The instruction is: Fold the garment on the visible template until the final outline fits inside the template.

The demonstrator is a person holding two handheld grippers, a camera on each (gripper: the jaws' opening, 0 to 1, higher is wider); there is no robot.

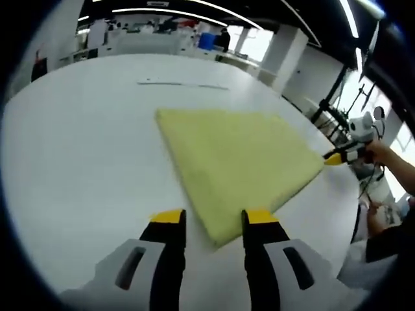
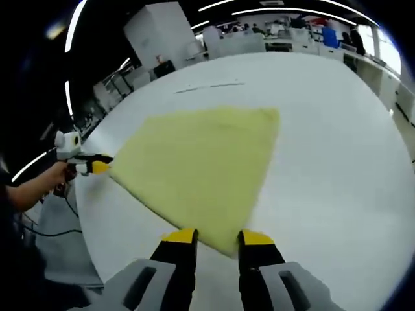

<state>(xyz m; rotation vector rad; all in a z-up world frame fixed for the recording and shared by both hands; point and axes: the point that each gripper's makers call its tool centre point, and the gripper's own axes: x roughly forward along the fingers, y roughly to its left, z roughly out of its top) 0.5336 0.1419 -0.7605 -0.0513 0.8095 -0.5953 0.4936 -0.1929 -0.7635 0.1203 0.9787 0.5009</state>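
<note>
A pale yellow garment (image 1: 240, 162) lies folded flat as a rough four-sided shape on the white table (image 1: 71, 168). In the left gripper view my left gripper (image 1: 214, 217) is open, and the garment's near corner lies between its yellow-tipped jaws. My right gripper (image 1: 338, 157) points its yellow tip at the garment's right corner. In the right gripper view the garment (image 2: 201, 162) spreads ahead, and my right gripper (image 2: 218, 237) is open, straddling its near corner. My left gripper (image 2: 97, 165) touches the garment's left corner there. A thin faint line (image 1: 181, 83) marks the table beyond the garment.
A person's hand (image 1: 389, 155) holds the right gripper past the table's right edge. The table (image 2: 343, 162) is wide and round-edged. Cables and stands (image 1: 331, 113) sit off the table, with desks and a blue bin (image 1: 206, 41) far behind.
</note>
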